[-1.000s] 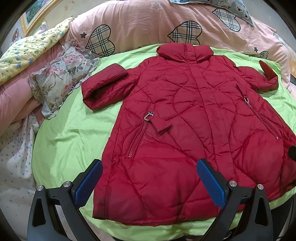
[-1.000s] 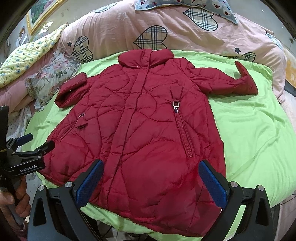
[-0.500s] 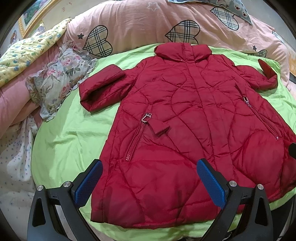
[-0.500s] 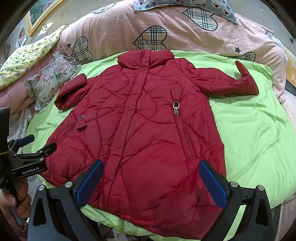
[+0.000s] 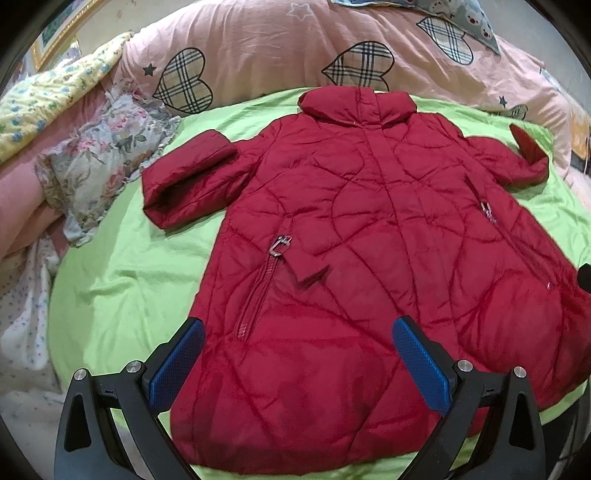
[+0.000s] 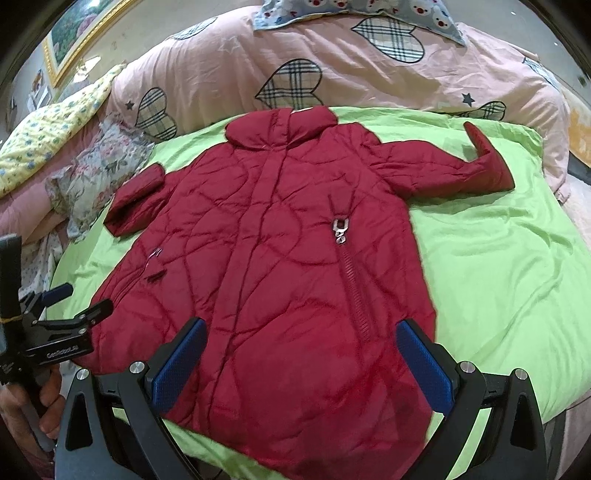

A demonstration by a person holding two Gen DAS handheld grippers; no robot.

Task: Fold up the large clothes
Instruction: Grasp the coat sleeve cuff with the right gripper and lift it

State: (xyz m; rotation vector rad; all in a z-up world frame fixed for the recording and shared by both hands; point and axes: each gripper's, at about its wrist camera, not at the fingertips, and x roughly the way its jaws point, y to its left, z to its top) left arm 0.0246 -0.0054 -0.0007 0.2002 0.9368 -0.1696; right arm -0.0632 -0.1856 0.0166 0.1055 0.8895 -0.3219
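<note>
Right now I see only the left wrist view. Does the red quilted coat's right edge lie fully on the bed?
Observer: Yes. The red quilted coat has its right edge on the lime-green sheet, with bare sheet beyond it.
Operator: Where is the right gripper?
Observer: The right gripper is open over the coat's hem, one finger beside the lower end of the right pocket zipper.

The red coat's point(image 5: 369, 258) hem point(image 5: 295, 458) ran behind the left gripper's point(image 5: 299, 365) frame. In the right wrist view the bear-print pillow point(image 6: 369, 11) was cut off by the top edge, and the left gripper's point(image 6: 79, 302) label was unreadable.
</note>
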